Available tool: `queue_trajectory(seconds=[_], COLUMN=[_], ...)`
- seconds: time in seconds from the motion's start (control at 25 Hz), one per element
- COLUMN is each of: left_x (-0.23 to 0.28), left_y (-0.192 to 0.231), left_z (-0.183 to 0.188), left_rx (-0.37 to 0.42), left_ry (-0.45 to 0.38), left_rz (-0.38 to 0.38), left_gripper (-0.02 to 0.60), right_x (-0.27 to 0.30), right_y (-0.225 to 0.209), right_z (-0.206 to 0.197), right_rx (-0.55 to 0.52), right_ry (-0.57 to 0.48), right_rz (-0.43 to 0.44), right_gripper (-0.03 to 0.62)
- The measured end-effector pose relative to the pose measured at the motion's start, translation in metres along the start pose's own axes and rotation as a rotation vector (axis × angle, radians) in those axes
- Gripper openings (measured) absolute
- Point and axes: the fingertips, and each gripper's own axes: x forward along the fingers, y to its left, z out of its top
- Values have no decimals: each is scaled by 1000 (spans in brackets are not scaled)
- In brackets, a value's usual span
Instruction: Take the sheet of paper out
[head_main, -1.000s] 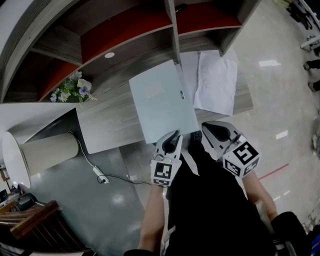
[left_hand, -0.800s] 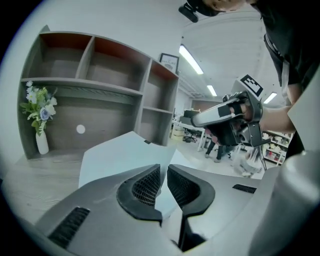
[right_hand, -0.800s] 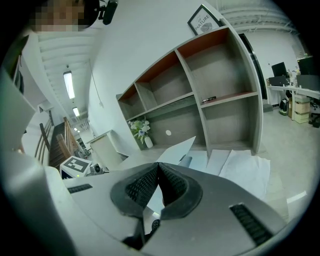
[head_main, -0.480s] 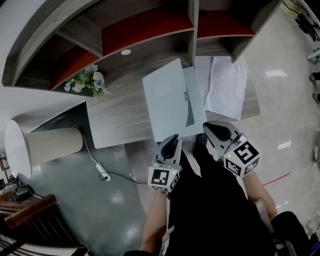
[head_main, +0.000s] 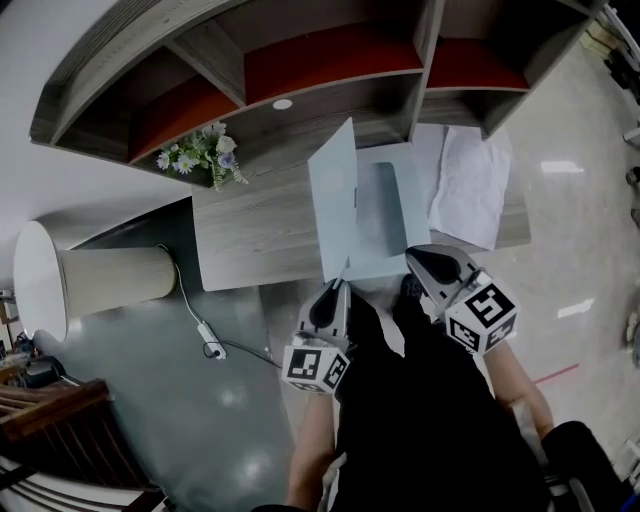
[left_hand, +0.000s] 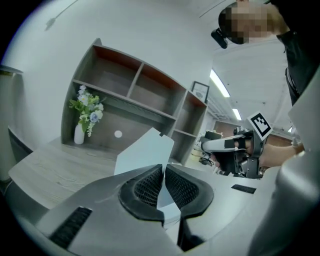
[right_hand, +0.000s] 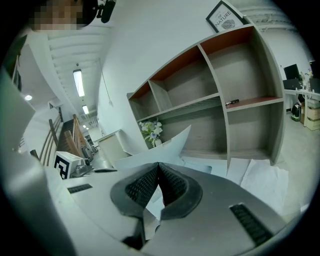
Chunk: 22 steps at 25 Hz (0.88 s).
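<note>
A pale blue-grey folder lies on the wooden desk (head_main: 250, 230). Its front cover (head_main: 333, 195) stands tilted up, almost on edge, above the lower leaf (head_main: 388, 215). My left gripper (head_main: 343, 272) pinches the cover's near edge, with its jaws closing on it. In the left gripper view the cover (left_hand: 145, 150) rises from between the pads (left_hand: 150, 187). My right gripper (head_main: 412, 258) is shut at the lower leaf's near right corner. In the right gripper view pale sheet (right_hand: 165, 152) shows past the closed pads (right_hand: 142, 187). What lies inside the folder is hard to make out.
Loose white papers (head_main: 470, 190) lie on the desk right of the folder. A vase of flowers (head_main: 205, 152) stands at the back left under the shelf unit (head_main: 330, 60). A large pale cylinder (head_main: 110, 285) and a cable with a plug (head_main: 205, 348) are on the floor at the left.
The folder's cover has swung up from lying flat to nearly upright. My left gripper has risen, rolled and pulled back with it. The right gripper has kept its hold.
</note>
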Motion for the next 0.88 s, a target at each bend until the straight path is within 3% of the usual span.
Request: queue_trajectory(seconds=[0.44,0.88], left_x=[-36,-50], left_y=[52,83], left_z=[10,7], left_rx=[-61,-98], left_ry=[-27,-13], left_rz=[102,51], left_gripper=[20,17], right_x=[39,102], right_y=[22,22], right_z=[6,-10], right_rx=[-24,-19], right_ry=[43,151], right_rz=[27,-67], right_gripper=[12,14])
